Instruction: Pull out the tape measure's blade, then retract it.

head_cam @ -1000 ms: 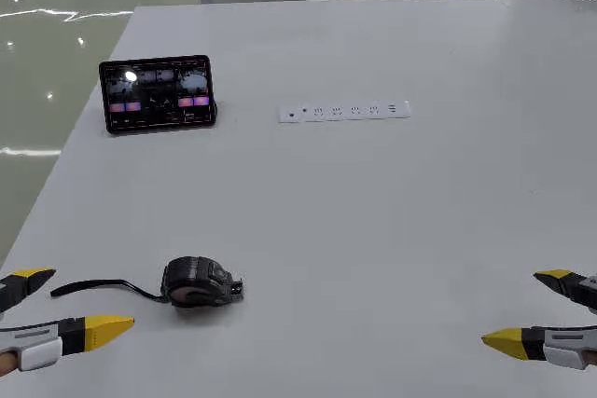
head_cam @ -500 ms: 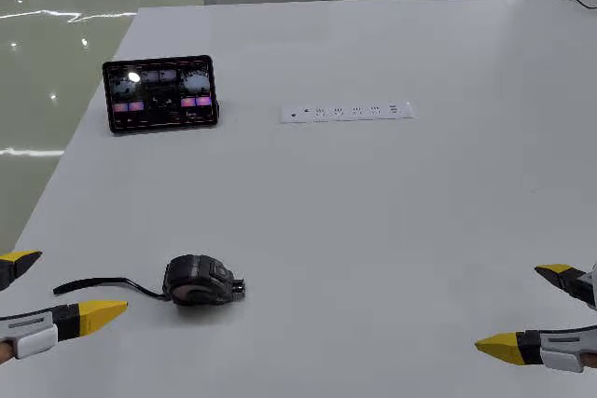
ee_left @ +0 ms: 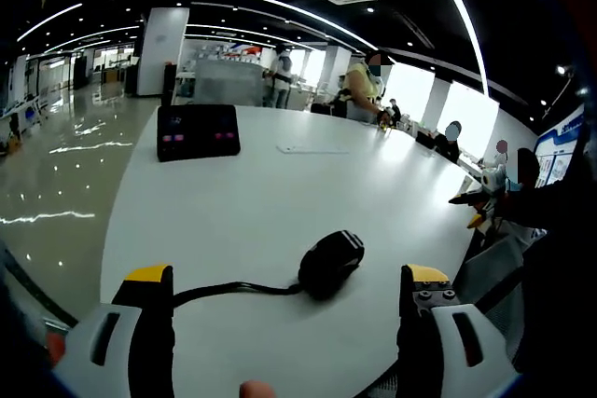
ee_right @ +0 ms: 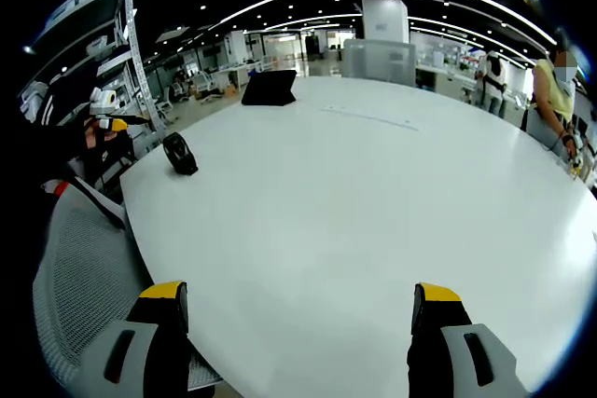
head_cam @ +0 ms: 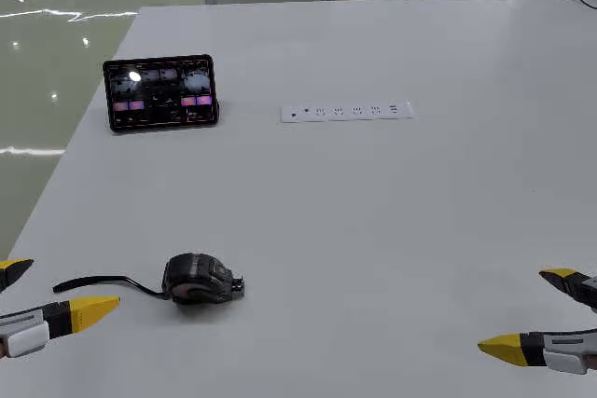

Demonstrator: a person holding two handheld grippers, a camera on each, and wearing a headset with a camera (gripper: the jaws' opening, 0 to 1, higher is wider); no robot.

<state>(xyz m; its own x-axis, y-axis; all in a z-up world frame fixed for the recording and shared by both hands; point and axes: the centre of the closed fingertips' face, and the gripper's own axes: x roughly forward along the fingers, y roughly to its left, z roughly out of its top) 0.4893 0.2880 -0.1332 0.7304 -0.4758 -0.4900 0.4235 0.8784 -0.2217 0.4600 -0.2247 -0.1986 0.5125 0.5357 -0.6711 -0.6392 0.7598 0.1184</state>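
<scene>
A black tape measure (head_cam: 200, 279) lies on the white table (head_cam: 373, 202) near its front left, its black wrist strap (head_cam: 98, 282) trailing to the left. In the left gripper view the tape measure (ee_left: 331, 262) sits ahead between the jaws, the strap (ee_left: 233, 290) running toward the left jaw. My left gripper (head_cam: 42, 294) is open at the left edge, just short of the strap's end. My right gripper (head_cam: 550, 312) is open at the far right edge, well away from the tape measure (ee_right: 179, 153). No blade is out.
A dark tablet (head_cam: 160, 92) stands propped at the back left. A white power strip (head_cam: 346, 112) lies at mid-table. The table's left edge drops to a glossy floor (head_cam: 47, 62). People stand beyond the table (ee_left: 368, 81).
Both grippers have drawn slightly back toward the frame's edges. The tape measure has not moved.
</scene>
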